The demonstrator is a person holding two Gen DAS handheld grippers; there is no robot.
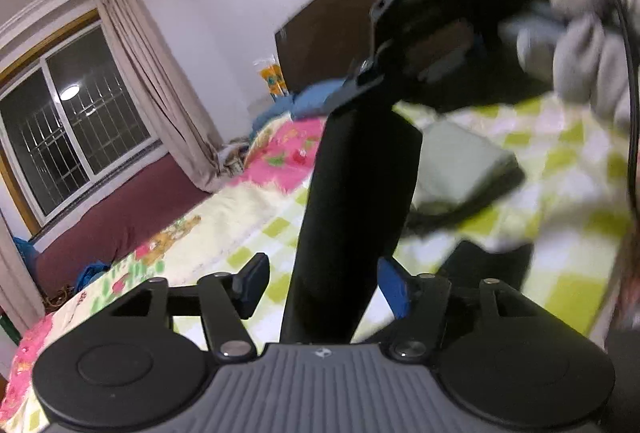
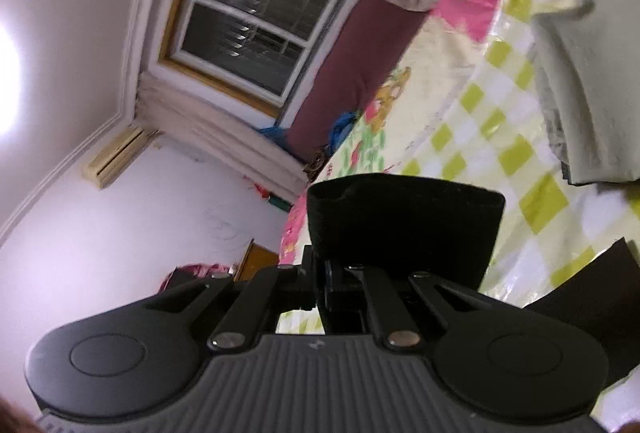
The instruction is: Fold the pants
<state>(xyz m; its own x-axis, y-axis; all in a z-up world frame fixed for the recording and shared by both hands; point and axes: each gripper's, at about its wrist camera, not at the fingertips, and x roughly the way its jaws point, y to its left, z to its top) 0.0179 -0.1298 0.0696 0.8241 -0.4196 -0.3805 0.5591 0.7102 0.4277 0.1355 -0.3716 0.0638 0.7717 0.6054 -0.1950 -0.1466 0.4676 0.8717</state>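
The black pants (image 1: 352, 193) hang as a long narrow strip above the bed. In the left wrist view my right gripper (image 1: 360, 77) pinches their top end, held by a hand in a grey glove (image 1: 588, 45). The strip drops between the fingers of my left gripper (image 1: 323, 287), which stand open with a gap on the left side. In the right wrist view my right gripper (image 2: 320, 289) is shut on a fold of the black pants (image 2: 400, 225). More of the black cloth (image 2: 580, 297) lies on the sheet at lower right.
The bed has a green and white checked sheet (image 1: 560, 161) and a pink flowered blanket (image 1: 288, 157) at the far side. A folded grey garment (image 1: 460, 169) lies on the sheet (image 2: 460, 137) beyond the pants. A brown headboard (image 1: 320, 41), curtain (image 1: 152, 81) and window (image 1: 72, 137) stand behind.
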